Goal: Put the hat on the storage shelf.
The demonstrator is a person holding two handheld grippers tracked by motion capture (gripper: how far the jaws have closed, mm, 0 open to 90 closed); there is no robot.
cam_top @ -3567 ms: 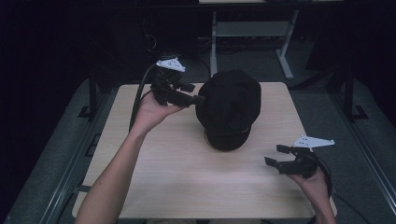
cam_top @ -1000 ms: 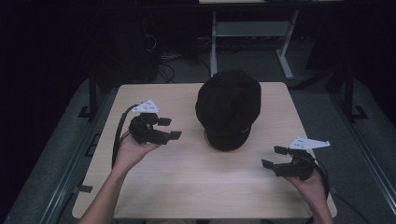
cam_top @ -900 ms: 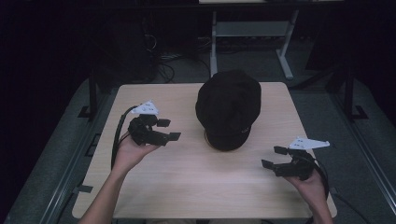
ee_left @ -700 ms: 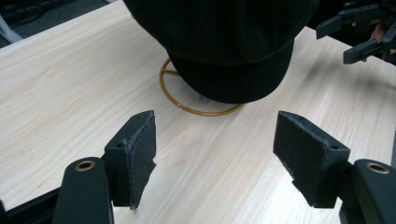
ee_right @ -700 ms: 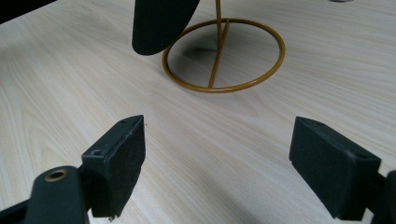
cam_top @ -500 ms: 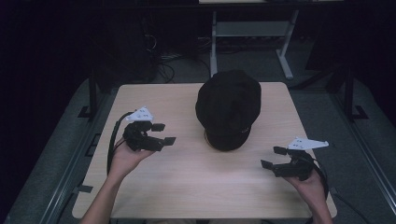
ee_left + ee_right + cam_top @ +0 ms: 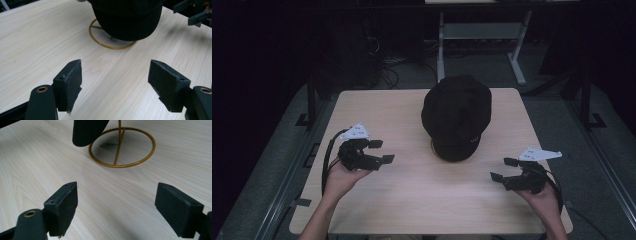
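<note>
On a gold stand (image 7: 121, 147), black cap (image 7: 456, 114).

Black cap (image 7: 456, 114) with short brim, upper centre of the high view, perched on a gold wire stand (image 7: 121, 146), raised off the table, stand's ring base flat on the wood, brim facing the near edge

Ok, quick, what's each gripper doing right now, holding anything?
Left gripper: open, holding nothing, short of the black cap.
Right gripper: open, holding nothing, above the table.
</note>
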